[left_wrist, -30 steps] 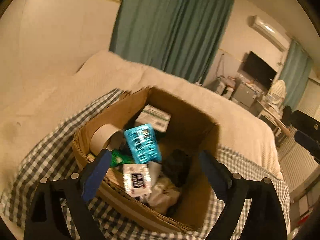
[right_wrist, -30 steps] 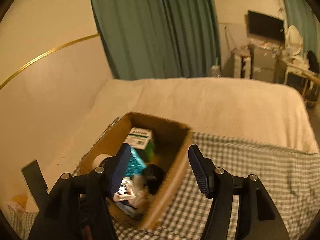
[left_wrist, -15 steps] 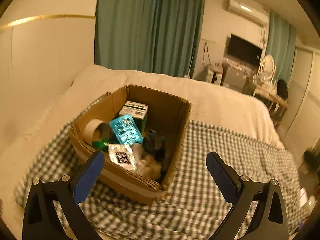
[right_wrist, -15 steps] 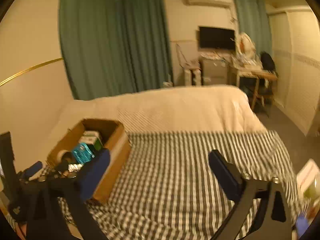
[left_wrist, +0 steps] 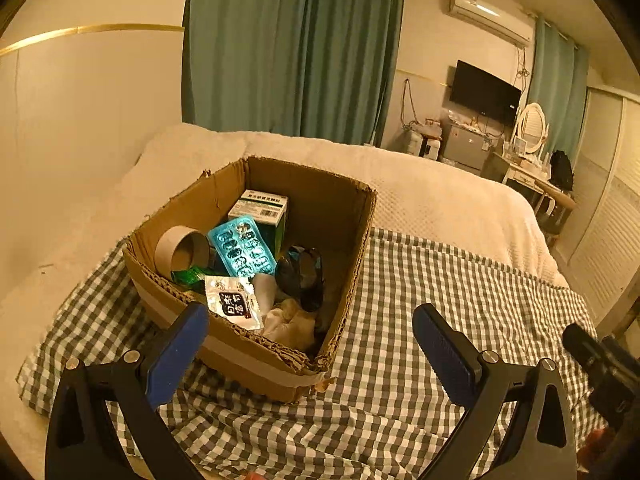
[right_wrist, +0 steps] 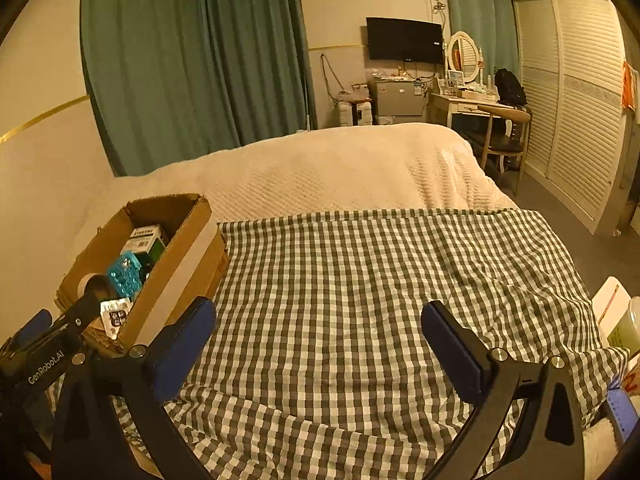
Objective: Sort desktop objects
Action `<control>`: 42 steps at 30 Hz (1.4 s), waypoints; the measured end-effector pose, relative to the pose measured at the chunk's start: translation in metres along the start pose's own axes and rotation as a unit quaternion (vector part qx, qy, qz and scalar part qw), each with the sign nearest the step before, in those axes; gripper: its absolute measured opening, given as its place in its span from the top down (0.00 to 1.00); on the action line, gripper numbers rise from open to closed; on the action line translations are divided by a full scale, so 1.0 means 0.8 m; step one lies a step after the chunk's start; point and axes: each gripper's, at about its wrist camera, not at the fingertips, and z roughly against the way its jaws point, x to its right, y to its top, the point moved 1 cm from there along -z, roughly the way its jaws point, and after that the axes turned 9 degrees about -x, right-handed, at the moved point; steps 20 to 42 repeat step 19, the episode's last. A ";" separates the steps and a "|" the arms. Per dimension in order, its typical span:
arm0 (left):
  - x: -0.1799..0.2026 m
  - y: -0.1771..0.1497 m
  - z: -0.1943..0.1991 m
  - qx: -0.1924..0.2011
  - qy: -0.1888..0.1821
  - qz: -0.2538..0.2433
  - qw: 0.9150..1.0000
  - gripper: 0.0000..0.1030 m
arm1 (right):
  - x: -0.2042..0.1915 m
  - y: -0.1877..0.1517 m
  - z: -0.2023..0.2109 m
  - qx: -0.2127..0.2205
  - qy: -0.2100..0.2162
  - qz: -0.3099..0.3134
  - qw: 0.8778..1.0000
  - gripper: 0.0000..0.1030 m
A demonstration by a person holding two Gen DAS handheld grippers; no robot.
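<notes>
Both the left gripper [left_wrist: 310,328] and right gripper [right_wrist: 318,330] hang wide open and empty over the bed [right_wrist: 340,160], while the box [left_wrist: 340,272] near its left edge holds light, likely slippery packets, best pinched by their edges.

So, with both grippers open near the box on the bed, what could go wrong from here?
1. The cardboard box stands on a wrinkled checked cloth over soft bedding; a push from the left gripper might tilt or slide it.
2. The items are heaped: the blister pack leans on the medicine box, so a pull on one may shift the others.
3. The white sachet lies at the near rim and could slip out.
</notes>
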 end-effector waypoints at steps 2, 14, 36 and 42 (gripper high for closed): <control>-0.003 -0.001 -0.001 -0.004 -0.006 0.007 1.000 0.00 | -0.004 -0.004 -0.005 -0.009 0.001 0.005 1.000 0.01; 0.001 -0.003 -0.004 -0.013 0.022 0.001 1.000 0.00 | -0.002 -0.017 -0.015 -0.034 -0.002 0.006 0.999 0.01; 0.007 -0.004 -0.005 -0.014 0.021 -0.021 0.999 0.00 | 0.001 -0.023 -0.019 -0.041 -0.005 0.007 0.999 0.01; 0.007 -0.004 -0.005 -0.014 0.021 -0.021 0.999 0.00 | 0.001 -0.023 -0.019 -0.041 -0.005 0.007 0.999 0.01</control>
